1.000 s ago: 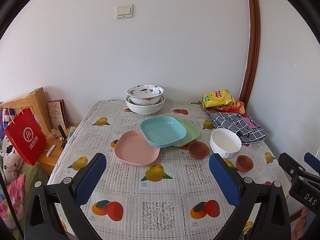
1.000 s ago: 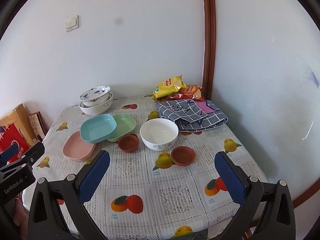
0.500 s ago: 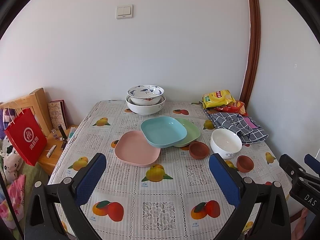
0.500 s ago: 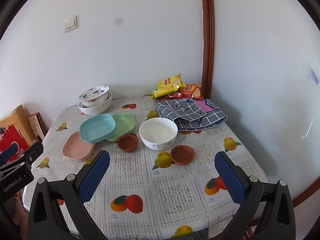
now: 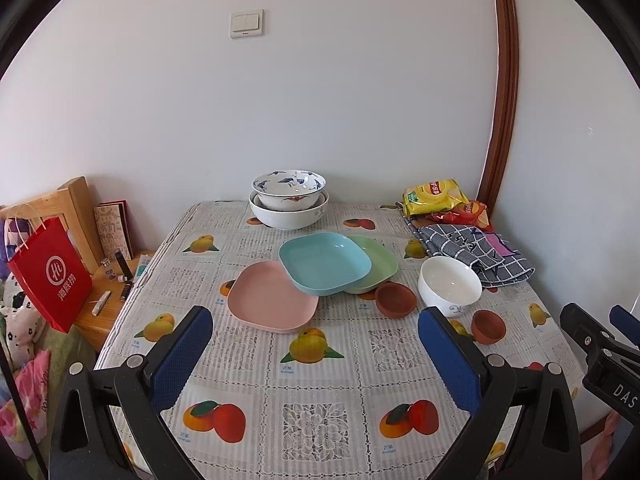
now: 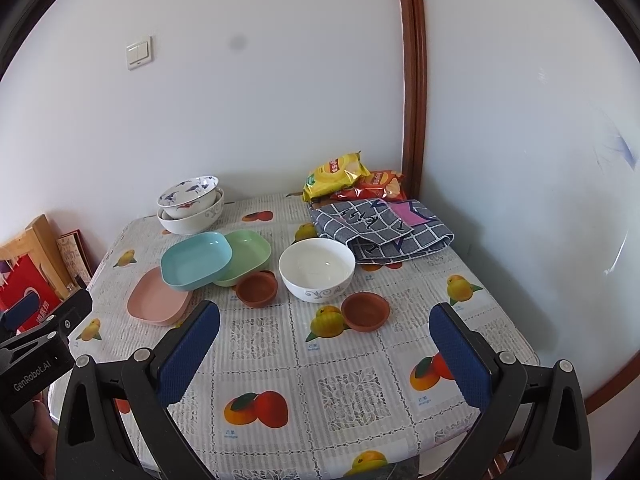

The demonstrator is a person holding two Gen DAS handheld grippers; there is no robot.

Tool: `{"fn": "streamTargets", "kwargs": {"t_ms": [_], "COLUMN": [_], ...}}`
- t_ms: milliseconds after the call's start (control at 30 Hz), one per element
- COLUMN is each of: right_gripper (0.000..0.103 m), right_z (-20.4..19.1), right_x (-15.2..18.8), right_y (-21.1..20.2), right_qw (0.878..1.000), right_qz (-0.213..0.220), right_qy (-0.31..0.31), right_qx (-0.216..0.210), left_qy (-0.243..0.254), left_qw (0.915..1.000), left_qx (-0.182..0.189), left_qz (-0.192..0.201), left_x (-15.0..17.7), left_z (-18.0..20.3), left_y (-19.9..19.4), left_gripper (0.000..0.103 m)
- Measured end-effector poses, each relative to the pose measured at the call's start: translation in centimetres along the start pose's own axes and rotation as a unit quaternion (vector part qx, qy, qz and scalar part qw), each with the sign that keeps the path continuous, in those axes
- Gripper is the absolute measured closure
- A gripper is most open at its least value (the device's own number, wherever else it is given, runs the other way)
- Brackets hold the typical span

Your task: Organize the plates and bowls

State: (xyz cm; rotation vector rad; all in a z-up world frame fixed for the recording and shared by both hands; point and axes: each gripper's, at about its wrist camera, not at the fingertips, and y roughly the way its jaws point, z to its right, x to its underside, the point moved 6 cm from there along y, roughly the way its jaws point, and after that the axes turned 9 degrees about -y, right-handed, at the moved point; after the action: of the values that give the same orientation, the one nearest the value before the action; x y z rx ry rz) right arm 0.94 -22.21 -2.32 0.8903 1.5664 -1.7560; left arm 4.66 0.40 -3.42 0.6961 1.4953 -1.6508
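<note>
Both your left gripper (image 5: 312, 344) and right gripper (image 6: 326, 340) hung spread wide, empty; the white bowl (image 6: 317, 269) sat ahead on the table (image 6: 360, 380), nearer your right.

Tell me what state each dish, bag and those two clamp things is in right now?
left gripper: open, holding nothing
right gripper: open, holding nothing
blue plate: tilted, resting on the pink and green plates
pink plate: flat on the table
green plate: partly under the blue plate
patterned bowl: nested in the large white bowl
plain white bowl: upright, empty
two brown dishes: upright, empty
cloth: folded
</note>
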Motion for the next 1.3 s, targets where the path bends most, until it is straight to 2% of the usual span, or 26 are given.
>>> {"fn": "streamTargets", "kwargs": {"t_ms": [667,1000,1300], "right_gripper": [0.0,0.0,0.0], "right_z": [-0.2,-0.2,-0.6], "right_x": [0.0,-0.1,-0.4], "right_y": [0.3,2.2,5.4], "right_qw": [1.0,1.0,0.999], "right_qz": [-0.002,-0.017,-0.04], "right_qy": [0.0,0.006,0.011], "right_qx": [-0.003,-0.006,-0.005], "left_qy": [0.0,-0.007,-0.007], "left_qw": [1.0,0.9996,0.9988], "left_qx": [0.004,0.014,0.006], "left_qz": [-0.007,-0.026,-0.048], "left_x": [0.0,-0.2,-0.5], "left_z": [0.5,0.5,0.3], "left_y": [0.4,2.7,5.8], "left_gripper": [0.0,0.0,0.0]}}
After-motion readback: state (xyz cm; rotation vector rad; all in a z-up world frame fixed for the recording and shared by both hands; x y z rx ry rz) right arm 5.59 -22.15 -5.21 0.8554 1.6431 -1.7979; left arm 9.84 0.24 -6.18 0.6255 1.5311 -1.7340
